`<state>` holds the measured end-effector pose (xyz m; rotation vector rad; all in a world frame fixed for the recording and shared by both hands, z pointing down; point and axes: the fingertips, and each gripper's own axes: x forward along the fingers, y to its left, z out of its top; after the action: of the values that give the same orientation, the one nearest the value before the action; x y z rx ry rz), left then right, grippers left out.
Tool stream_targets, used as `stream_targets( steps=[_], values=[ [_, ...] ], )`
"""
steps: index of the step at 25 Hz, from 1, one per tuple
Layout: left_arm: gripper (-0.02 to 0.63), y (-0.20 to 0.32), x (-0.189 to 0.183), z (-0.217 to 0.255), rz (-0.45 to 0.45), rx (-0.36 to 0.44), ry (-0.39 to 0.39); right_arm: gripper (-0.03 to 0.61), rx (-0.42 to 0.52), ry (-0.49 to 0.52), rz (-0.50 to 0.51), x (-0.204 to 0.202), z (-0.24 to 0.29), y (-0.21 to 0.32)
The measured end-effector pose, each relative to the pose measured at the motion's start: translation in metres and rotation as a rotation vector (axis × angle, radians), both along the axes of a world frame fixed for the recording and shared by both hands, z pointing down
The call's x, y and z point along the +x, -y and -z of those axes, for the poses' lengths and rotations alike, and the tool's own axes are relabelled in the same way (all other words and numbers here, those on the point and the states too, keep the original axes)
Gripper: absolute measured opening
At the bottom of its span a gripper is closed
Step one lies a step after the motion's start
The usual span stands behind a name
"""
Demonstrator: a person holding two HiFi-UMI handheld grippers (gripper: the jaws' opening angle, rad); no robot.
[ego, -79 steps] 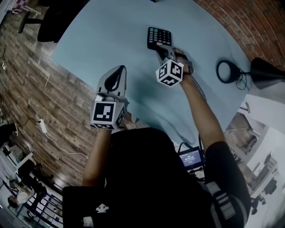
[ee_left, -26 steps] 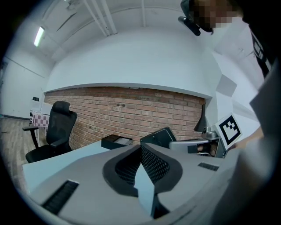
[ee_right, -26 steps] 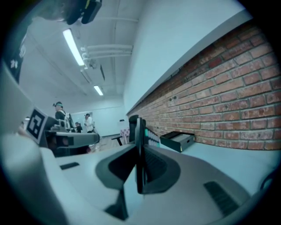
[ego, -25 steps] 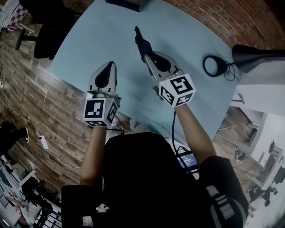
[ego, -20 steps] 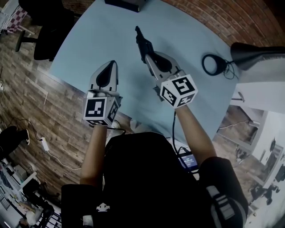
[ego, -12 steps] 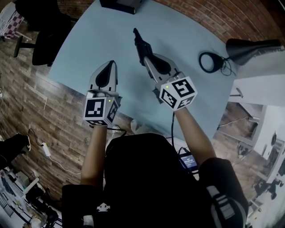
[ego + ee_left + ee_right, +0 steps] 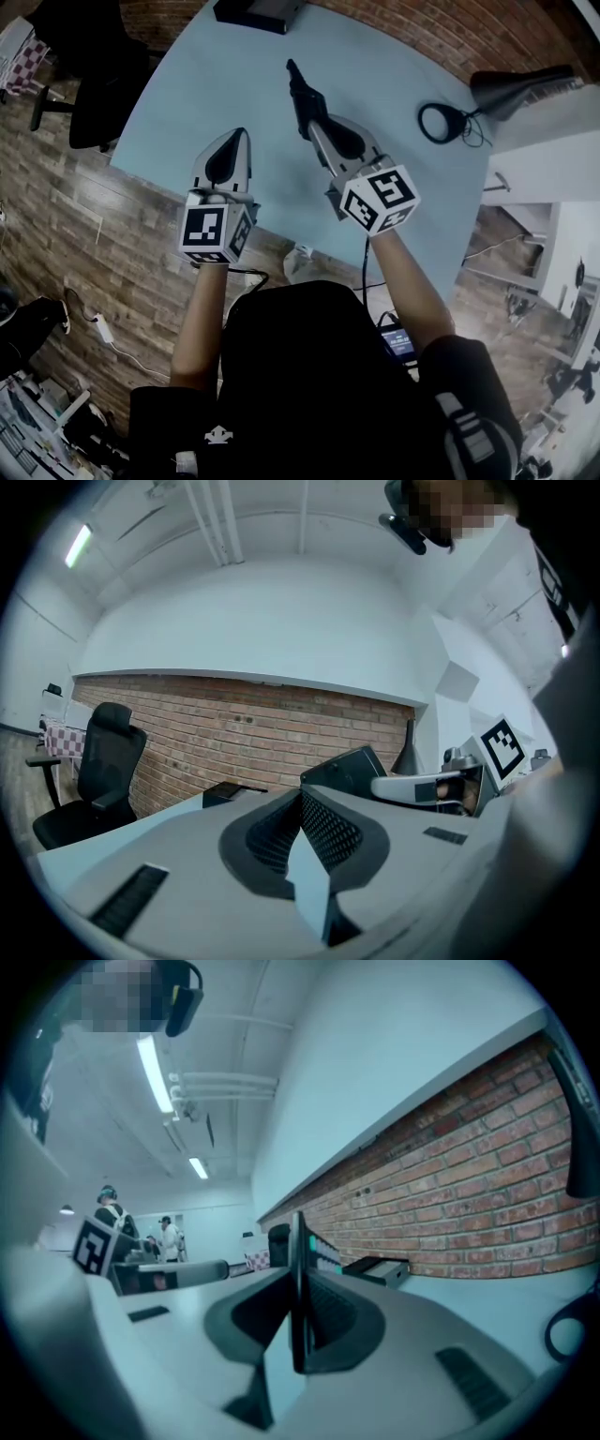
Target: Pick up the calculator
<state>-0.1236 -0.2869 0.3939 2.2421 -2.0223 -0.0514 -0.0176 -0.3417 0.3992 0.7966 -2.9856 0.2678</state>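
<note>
**Calculator** (image 7: 299, 1274): thin dark slab, held on edge, keys turned toward the brick wall (image 7: 469, 1194).

- Location: in the air over the middle of the table (image 7: 187, 94), somewhat toward its far edge. It seems to touch nothing but the pads.
- Holder: right gripper (image 7: 307, 117), jaws clamped on the slab's two faces at its near end.
- Long axis: runs straight out from the fingers in line with the gripper, aimed at the far edge, where a black box (image 7: 255, 11) sits.
- Right arm: forearm reaching forward, gripper held about level.

**Left gripper** (image 7: 231, 141): jaws together with nothing between them. It is level over the near left edge, beside the right one but apart from it, and plays no part.

**Lamp** (image 7: 520, 89): off the far right corner, well clear.

**Status** (a judgement): the lift looks done. Because the grip is on one end only, the free end could sag or pivot.
</note>
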Motion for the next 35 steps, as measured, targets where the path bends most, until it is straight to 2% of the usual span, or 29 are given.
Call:
stream_targets(
  steps=[5,15,35],
  values=[
    [0.008,-0.019,-0.013,0.011,-0.019,0.037,0.003,0.048,0.019,-0.003,-0.017,-0.012,0.007,-0.02],
    [0.009,-0.058,-0.033,0.016,-0.053,0.05,-0.008,0.048,0.048,-0.005,-0.062,-0.029,0.02,-0.062],
    [0.008,-0.135,-0.041,0.036,-0.149,0.105,0.006,0.048,0.093,0.025,-0.15,-0.032,0.043,-0.152]
  ],
)
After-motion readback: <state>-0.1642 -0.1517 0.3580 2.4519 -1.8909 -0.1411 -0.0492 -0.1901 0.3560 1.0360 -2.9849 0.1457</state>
